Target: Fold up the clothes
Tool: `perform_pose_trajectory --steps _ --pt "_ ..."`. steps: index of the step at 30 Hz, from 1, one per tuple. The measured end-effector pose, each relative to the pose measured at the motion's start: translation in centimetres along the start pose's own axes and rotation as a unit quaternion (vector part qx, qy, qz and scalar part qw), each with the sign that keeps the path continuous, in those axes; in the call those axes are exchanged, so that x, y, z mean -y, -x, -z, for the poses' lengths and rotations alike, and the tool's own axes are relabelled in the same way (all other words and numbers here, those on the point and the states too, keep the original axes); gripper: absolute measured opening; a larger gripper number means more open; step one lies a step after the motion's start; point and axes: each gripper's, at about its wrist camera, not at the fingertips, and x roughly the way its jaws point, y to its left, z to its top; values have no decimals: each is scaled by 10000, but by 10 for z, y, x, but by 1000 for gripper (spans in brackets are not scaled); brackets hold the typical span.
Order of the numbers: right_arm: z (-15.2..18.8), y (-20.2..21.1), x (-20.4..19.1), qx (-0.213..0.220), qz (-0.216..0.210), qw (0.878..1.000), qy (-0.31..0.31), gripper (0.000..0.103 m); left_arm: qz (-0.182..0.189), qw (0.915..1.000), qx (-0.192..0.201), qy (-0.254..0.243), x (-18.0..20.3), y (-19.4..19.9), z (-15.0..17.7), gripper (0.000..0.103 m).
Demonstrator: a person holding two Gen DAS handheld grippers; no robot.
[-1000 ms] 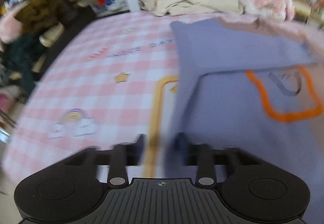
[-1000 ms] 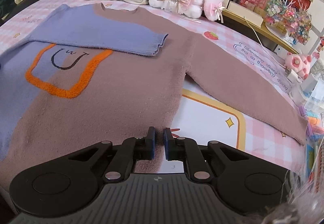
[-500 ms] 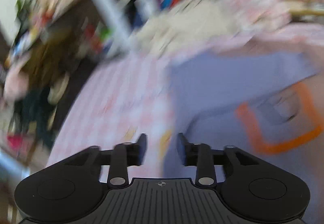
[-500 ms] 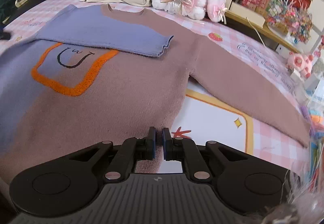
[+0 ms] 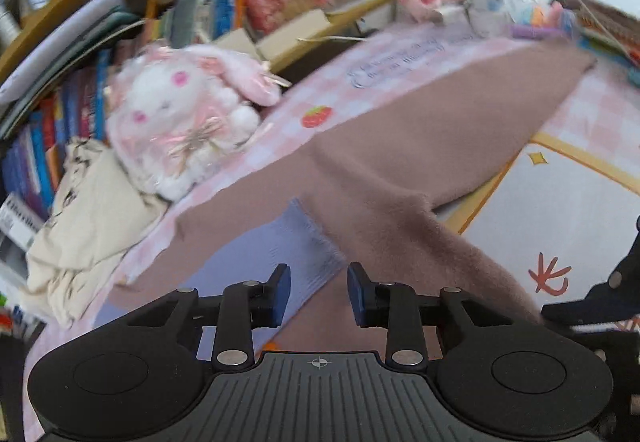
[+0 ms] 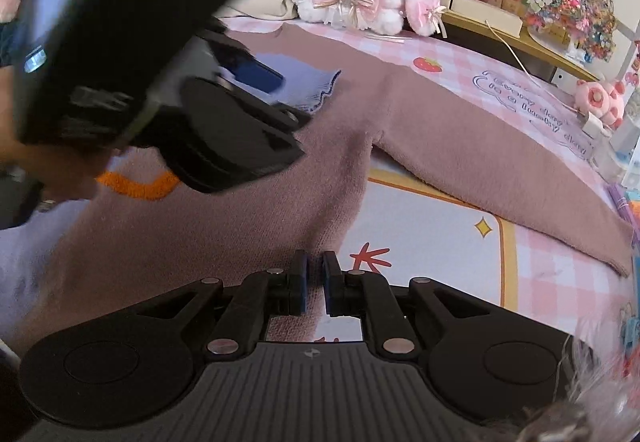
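1. The sweater (image 6: pixel 420 138) lay flat on the pink bed (image 6: pixel 560 266), purple sleeve (image 5: pixel 280 250) folded across it.
2. The left gripper (image 5: pixel 316 288) hung over that sleeve, fingers spread, holding nothing.
3. The right gripper (image 6: pixel 315 282) was almost pressed together at the sweater's side edge; whether it pinched the cloth I cannot tell.

**what you can't make out**

your left gripper (image 6: pixel 256 82) covers the sweater's (image 6: pixel 460 146) orange patch and lilac half in the right wrist view. the bookshelf (image 5: pixel 248 2) blurs; whether your right gripper (image 6: pixel 315 282) pinches the hem is unclear.
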Motion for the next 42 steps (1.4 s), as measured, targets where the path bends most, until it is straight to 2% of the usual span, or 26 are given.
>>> perform_pose_trajectory --steps 3,5,7,10,12,15,18,20,22,25,31,35,36,37,39,40,42 --pt "0 0 3 19 -63 9999 -84 10 -238 9992 -65 -301 7 -10 0 28" --pt "1 1 3 19 -73 9999 -94 10 -279 9988 -79 -406 7 -16 -1 6" --pt "1 1 3 19 -81 9999 -103 10 -265 9992 -31 -314 -1 -19 -2 4" --pt "0 1 4 -3 -83 9999 -117 10 -516 9976 223 394 -38 0 0 4" --pt "0 2 3 3 -62 9999 -133 10 -724 9907 386 1090 -77 25 7 4" --pt "0 1 -2 3 61 10000 -27 10 -1249 9690 506 2073 -149 67 36 4" --pt "0 1 -6 10 179 9998 29 10 -1995 9362 357 2873 -221 109 88 4" --pt "1 1 -9 21 258 9997 21 10 -2561 9150 159 3113 -259 131 127 4" --pt "0 1 -11 19 352 9994 8 10 -3042 8982 -95 3172 -289 147 162 4" --pt "-1 0 -18 -17 542 9985 50 10 -3364 8835 -430 3231 -322 157 205 4" --pt "-3 -4 -30 -113 924 9956 38 10 -3303 8767 -647 3436 -356 149 258 7" --pt "-6 -6 -32 -159 1112 9934 -247 10 -3387 8666 -965 3535 -368 147 280 22" --pt "-3 -3 -31 -166 1087 9930 -427 11 -3411 8652 -988 3540 -366 152 282 34" --pt "0 1 -30 -174 1054 9924 -614 14 -3305 8708 -888 3530 -359 160 284 44" --pt "6 9 -28 -189 988 9900 -988 35 -2925 8835 -548 3618 -341 176 287 54" --pt "9 13 -27 -196 955 9883 -1174 38 -2541 8880 -374 3814 -330 183 289 58" --pt "15 21 -25 -211 887 9838 -1546 39 -1313 8914 -153 4334 -305 185 293 59"
